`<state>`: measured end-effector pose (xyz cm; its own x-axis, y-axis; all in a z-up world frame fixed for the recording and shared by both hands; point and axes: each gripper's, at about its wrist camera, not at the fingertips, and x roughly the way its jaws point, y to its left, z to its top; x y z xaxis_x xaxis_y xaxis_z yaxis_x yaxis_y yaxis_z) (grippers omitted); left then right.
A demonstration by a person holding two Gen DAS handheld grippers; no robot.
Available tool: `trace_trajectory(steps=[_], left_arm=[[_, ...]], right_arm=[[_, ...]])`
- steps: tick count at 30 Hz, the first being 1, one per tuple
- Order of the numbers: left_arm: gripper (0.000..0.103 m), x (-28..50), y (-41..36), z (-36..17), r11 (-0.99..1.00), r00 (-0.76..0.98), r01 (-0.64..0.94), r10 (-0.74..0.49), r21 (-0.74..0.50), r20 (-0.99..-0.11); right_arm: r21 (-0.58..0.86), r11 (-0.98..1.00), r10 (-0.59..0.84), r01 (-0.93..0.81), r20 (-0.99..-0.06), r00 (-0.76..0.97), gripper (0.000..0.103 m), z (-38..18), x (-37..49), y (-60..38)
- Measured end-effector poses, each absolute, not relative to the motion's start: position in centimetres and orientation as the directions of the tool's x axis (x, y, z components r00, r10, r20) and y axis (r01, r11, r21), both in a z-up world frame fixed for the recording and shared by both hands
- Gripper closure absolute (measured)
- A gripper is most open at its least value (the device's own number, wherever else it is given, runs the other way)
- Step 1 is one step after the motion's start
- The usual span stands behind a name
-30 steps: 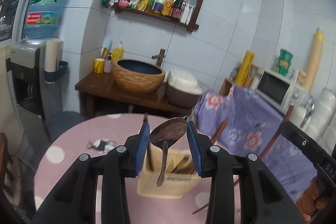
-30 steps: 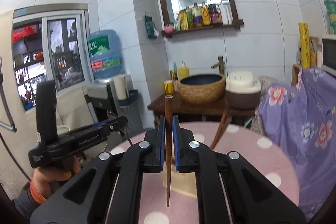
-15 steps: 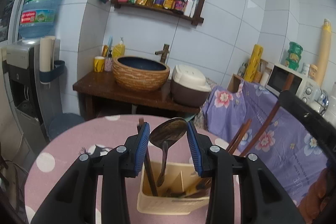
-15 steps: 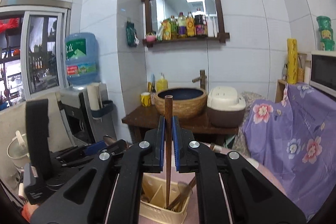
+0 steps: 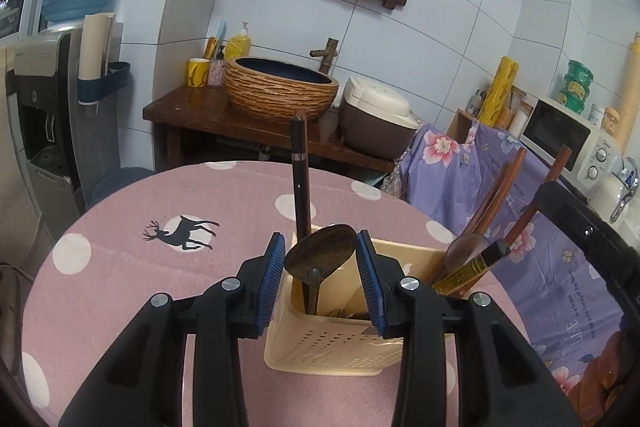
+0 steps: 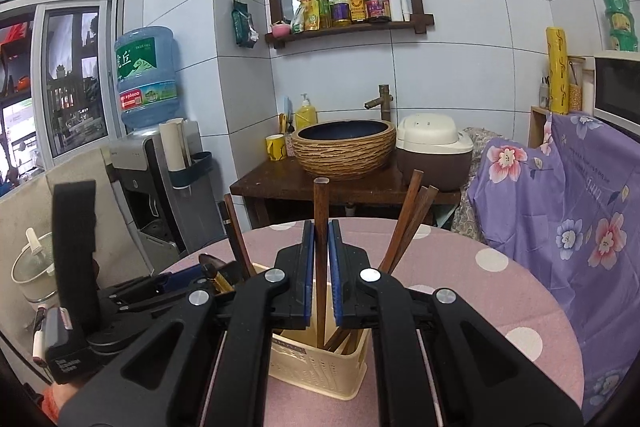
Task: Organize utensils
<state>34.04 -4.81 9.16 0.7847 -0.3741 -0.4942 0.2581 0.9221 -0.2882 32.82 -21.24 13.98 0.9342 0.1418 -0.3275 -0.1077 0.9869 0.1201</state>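
Observation:
A cream utensil caddy [image 5: 332,347] stands on the pink dotted tablecloth [image 5: 160,219]; it also shows in the right wrist view [image 6: 320,363]. My left gripper [image 5: 320,269] is shut on a dark wooden spoon [image 5: 320,259], bowl up, its handle down inside the caddy's left compartment. My right gripper [image 6: 321,259] is shut on a brown wooden chopstick [image 6: 321,227], upright, its lower end inside the caddy. Other chopsticks [image 6: 408,223], a second spoon [image 5: 464,251] and a gold-ferruled brush [image 5: 472,269] stand in the caddy.
Behind the round table is a dark wooden stand [image 5: 224,119] with a woven basin [image 5: 280,89] and a rice cooker [image 5: 376,115]. A water dispenser [image 5: 44,115] stands left. A purple flowered cloth [image 5: 520,195] covers the right side.
Both grippers have come down over the caddy. The spoon's handle and the chopstick's tip have moved from above the caddy to inside it.

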Motion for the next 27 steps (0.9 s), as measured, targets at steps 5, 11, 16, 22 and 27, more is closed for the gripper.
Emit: trace_trajectory(steps=[5,11,16,22,27], left_arm=[[0.066,33.6,-5.1,9.2,0.927,0.788,0.257,-0.365,-0.274,-0.495],[0.056,32.4,-4.2,10.1,0.923,0.802,0.258,-0.369,-0.285,-0.469],[0.037,29.7,-2.5,11.0,0.929,0.837,0.243,-0.346,-0.28,-0.424],[0.009,24.8,0.0,10.3,0.94,0.875,0.223,-0.31,-0.257,-0.373],[0.005,19.4,2.0,8.0,0.961,0.906,0.188,-0.25,-0.204,-0.342]], right_arm=[[0.12,0.987,0.141,-0.107,-0.327,0.935,0.095,14.0,32.5,-21.5],[0.113,0.988,0.137,-0.108,-0.292,0.946,0.09,14.3,31.7,-21.9],[0.111,0.988,0.134,-0.11,-0.242,0.961,0.057,15.0,29.1,-22.5],[0.064,0.993,0.108,-0.096,-0.206,0.973,0.023,14.0,23.8,-22.9],[0.057,0.995,0.089,-0.077,-0.251,0.964,0.009,10.2,19.1,-23.8]])
